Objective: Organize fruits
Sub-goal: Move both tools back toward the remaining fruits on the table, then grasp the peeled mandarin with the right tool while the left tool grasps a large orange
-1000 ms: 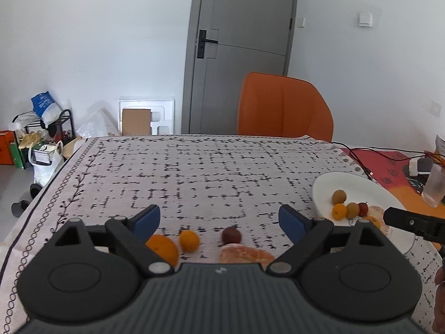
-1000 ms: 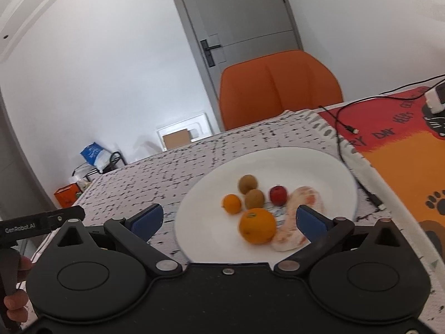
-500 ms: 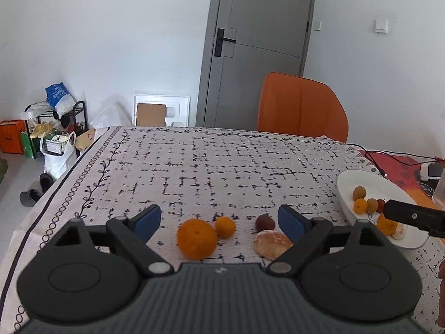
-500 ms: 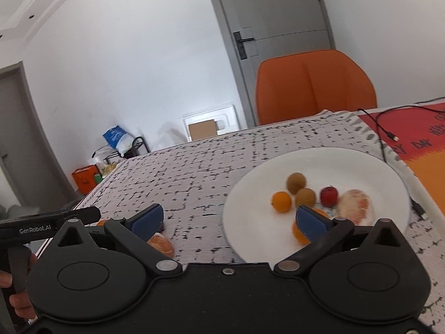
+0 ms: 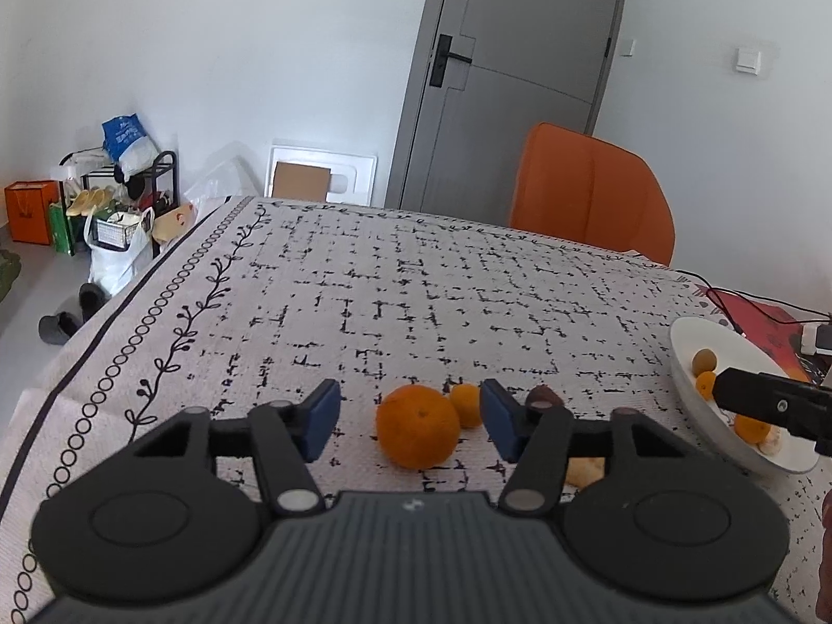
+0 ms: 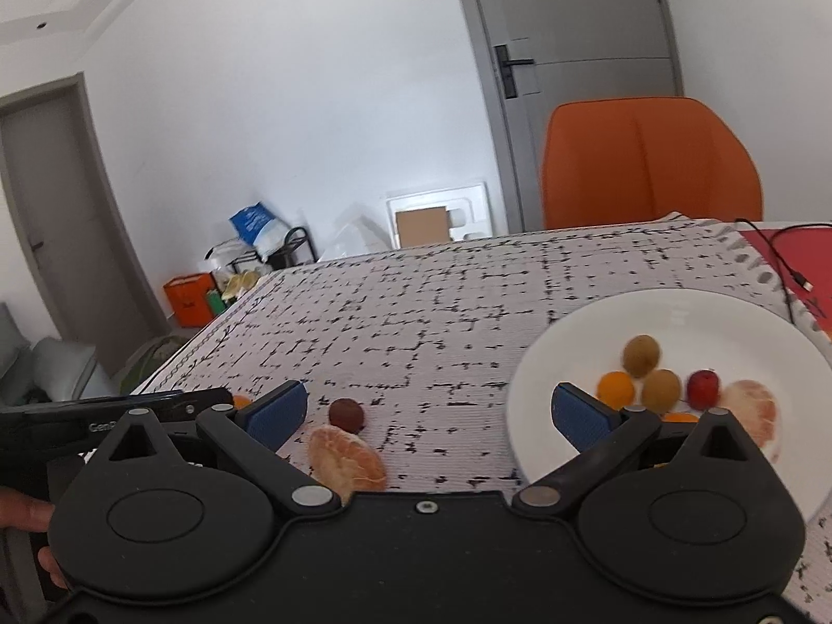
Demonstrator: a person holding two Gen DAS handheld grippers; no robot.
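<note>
Left wrist view: your desk [image 5: 416, 281] carries a white plate [image 5: 691, 364] of fruit at right. Your left hand-held gripper [image 5: 411, 418] gapes wide around a large orange [image 5: 417, 434], gripping nothing. Your right hand-held gripper [image 6: 429, 408] is spread, empty, near a peeled segment [image 6: 346, 457].

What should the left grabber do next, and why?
Probably ease the open left gripper forward and down around the big round orange, then close. That orange sits on the patterned tablecloth right between the blue finger pads, nothing is held, and it is not yet on the white plate with the other fruit.
</note>
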